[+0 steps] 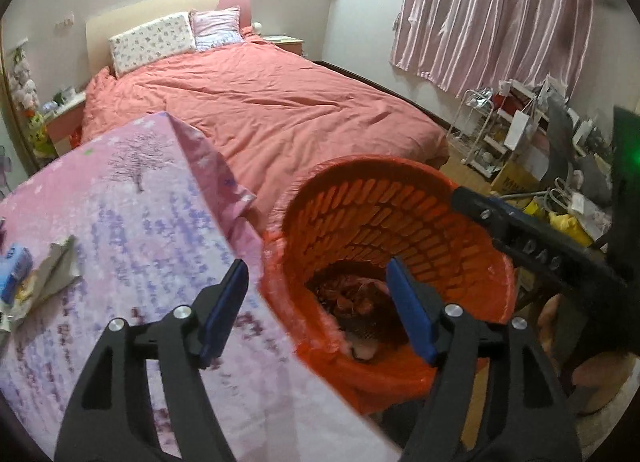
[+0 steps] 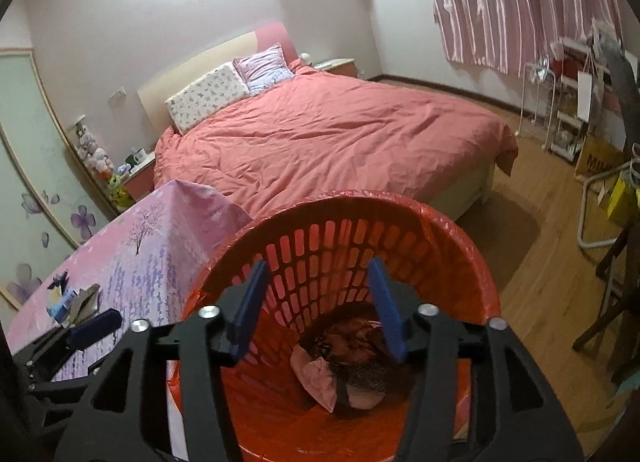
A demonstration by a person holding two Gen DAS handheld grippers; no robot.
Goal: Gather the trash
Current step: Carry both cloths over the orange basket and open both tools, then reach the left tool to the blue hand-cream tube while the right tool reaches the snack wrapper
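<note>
Red slotted plastic wastebasket (image 2: 344, 262), lined with a thin red bag whose edge folds out over the rim, stands on the wood floor (image 2: 540, 302) just beside the table with a pink-and-lavender printed cloth (image 1: 152, 229). Basket wall is a grid of upright slots; the liner is crinkled and glossy.

In the bottom of the basket: a crumpled pink wrapper or tissue (image 2: 316, 376), some dark netted or patterned material (image 2: 364, 374) beside it, and further reddish scraps that are too dim to identify.

Right gripper (image 2: 318, 310): jaws apart, blue pads clear of everything, nothing between them; it hangs over the basket mouth, pointing down into it.

Left gripper (image 1: 316, 310): jaws wide apart, empty; one finger shows over the tablecloth edge, the other over the basket opening. The right gripper's black arm crosses the basket's rim in the left wrist view.

On the table, near its left edge: small pile of litter (image 1: 36, 282), comprising a blue-and-white packet and crumpled grey-white paper, well apart from the basket.

Background: bed with a salmon duvet (image 2: 328, 141), two pillows, striped pink curtain (image 1: 492, 9), cluttered shelving at right.
</note>
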